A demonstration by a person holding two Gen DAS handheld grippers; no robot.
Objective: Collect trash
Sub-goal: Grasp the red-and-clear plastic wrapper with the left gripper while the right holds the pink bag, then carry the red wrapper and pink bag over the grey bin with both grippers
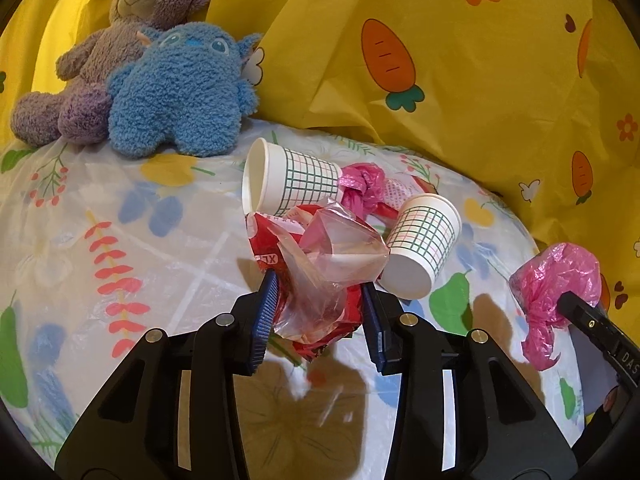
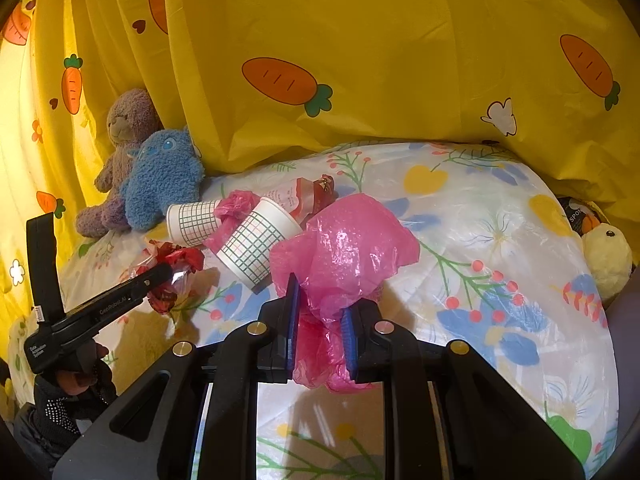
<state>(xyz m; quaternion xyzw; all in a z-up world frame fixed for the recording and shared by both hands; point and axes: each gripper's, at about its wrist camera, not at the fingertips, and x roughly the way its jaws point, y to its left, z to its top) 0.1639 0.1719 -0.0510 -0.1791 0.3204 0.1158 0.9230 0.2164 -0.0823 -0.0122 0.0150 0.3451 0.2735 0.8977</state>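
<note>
On the floral-covered bench, a crumpled red wrapper with clear plastic is clamped between the fingers of the left gripper, while a pink plastic bag is pinched in the right gripper. Just ahead of the left gripper, two gridded paper cups are seen lying on their sides, with a knotted pink bag between them. The nearer cup is judged closest to the left gripper, slightly to its right, its long axis slanting away. No bin is visible.
</note>
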